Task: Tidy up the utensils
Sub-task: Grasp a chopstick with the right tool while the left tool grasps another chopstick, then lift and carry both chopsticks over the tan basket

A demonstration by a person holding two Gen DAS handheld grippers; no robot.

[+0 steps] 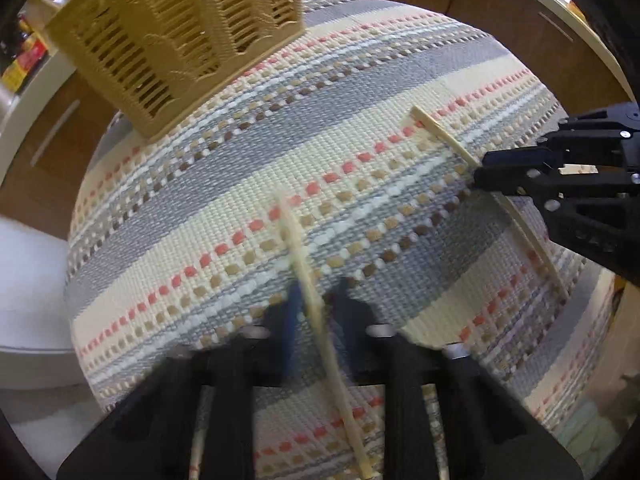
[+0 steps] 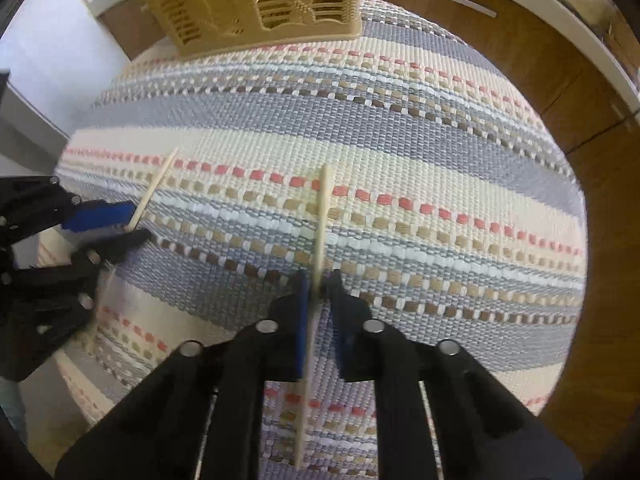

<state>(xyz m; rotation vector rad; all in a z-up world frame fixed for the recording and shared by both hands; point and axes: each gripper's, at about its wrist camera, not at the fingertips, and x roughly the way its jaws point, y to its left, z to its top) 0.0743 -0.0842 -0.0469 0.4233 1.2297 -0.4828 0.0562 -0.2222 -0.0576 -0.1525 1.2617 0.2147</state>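
Observation:
A pale wooden chopstick (image 1: 294,240) runs up between the fingers of my left gripper (image 1: 316,300), which is shut on it just above the striped woven mat (image 1: 224,200). In the right wrist view the same gripper (image 2: 136,226) comes in from the left, pinching its chopstick (image 2: 158,184) near one end. My right gripper (image 2: 318,280) is shut on a second chopstick (image 2: 323,208), which points away towards the tan slotted utensil basket (image 2: 260,0). From the left wrist view the right gripper (image 1: 478,168) enters at the right edge, clamping its chopstick (image 1: 440,132) mid-length. The basket (image 1: 180,40) stands upright at the mat's far edge.
The mat (image 2: 400,152) covers most of the surface under both grippers. Brown wooden cabinet fronts (image 2: 560,92) with a white counter edge (image 2: 580,32) curve round the far and right sides. A white surface (image 1: 28,280) lies at the left.

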